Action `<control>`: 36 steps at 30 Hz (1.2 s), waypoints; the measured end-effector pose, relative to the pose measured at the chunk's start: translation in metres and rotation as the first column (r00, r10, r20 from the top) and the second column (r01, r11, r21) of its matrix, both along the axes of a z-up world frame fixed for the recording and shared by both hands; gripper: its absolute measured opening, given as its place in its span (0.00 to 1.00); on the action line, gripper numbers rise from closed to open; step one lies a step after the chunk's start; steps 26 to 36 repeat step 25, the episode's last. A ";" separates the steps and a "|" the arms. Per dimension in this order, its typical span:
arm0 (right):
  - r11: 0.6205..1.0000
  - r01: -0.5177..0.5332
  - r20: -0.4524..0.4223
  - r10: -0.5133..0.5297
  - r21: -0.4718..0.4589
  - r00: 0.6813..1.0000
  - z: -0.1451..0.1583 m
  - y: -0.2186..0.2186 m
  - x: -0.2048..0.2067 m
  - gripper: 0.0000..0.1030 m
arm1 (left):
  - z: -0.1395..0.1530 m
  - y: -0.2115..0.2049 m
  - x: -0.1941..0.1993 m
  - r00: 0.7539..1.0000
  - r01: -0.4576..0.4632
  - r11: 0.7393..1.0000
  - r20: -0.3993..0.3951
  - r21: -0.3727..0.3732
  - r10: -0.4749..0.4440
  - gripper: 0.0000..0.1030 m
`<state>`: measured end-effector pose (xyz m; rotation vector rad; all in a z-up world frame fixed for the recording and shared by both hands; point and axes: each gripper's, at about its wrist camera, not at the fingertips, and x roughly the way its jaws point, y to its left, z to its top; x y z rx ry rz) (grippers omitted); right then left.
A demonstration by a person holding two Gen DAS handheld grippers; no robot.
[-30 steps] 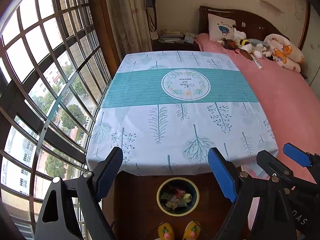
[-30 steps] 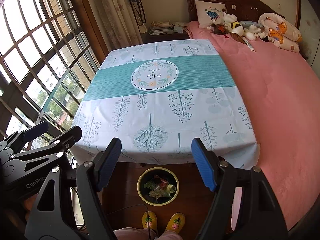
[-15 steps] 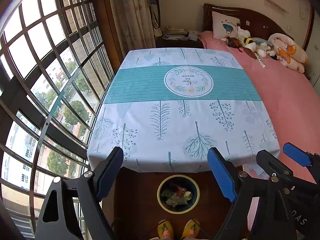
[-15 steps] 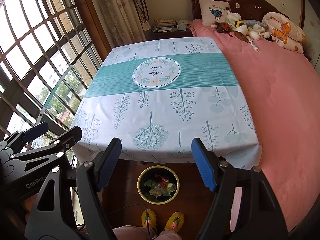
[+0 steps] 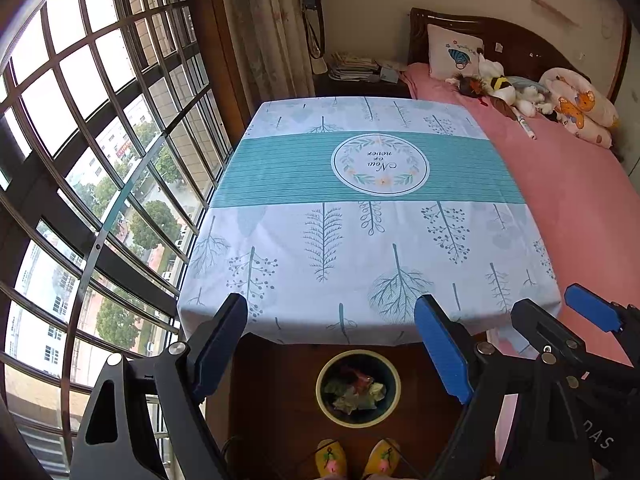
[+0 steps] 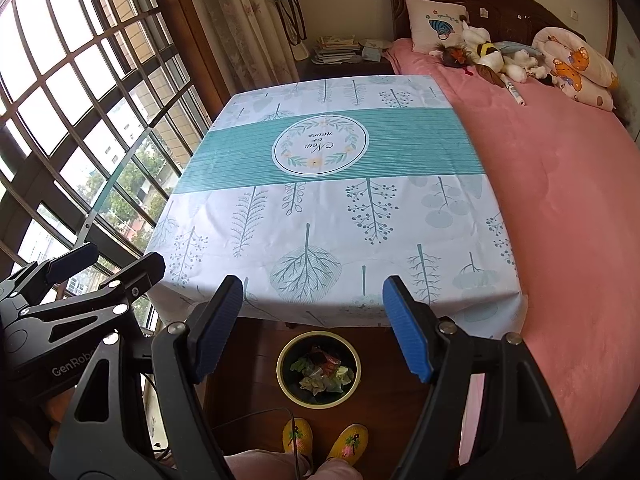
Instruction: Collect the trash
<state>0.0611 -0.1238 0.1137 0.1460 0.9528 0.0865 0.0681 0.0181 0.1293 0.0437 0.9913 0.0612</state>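
A round bin [image 5: 358, 388] [image 6: 319, 368] with a yellow rim stands on the dark wood floor just under the near edge of the table. Crumpled wrappers [image 5: 355, 390] [image 6: 322, 372] lie inside it. My left gripper [image 5: 332, 344] hangs open high above the bin, with nothing between its blue pads. My right gripper [image 6: 312, 326] is open too, beside the left one, and holds nothing. The table [image 5: 372, 240] [image 6: 332, 208] wears a white and teal cloth with tree prints, and nothing lies on it.
A pink bed [image 6: 560, 208] with pillows and soft toys runs along the table's right side. Barred windows [image 5: 80, 160] fill the left. A nightstand with papers [image 6: 340, 50] stands behind the table. The person's yellow slippers [image 6: 324, 440] are on the floor near the bin.
Both grippers have drifted slightly, so the table sits a little further right and lower in view. The jaws stay open and empty. The bin has not moved.
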 end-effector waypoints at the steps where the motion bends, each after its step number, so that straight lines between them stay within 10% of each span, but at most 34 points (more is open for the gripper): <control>1: 1.000 -0.002 0.000 0.002 0.001 1.000 0.000 0.000 0.000 0.68 | 0.000 0.000 0.000 1.000 0.000 1.000 0.000 -0.001 0.000 0.84; 36: 1.000 -0.001 0.008 0.001 0.013 1.000 0.003 -0.003 -0.004 0.68 | 0.010 -0.006 -0.007 0.999 0.018 1.000 0.029 0.005 -0.019 0.83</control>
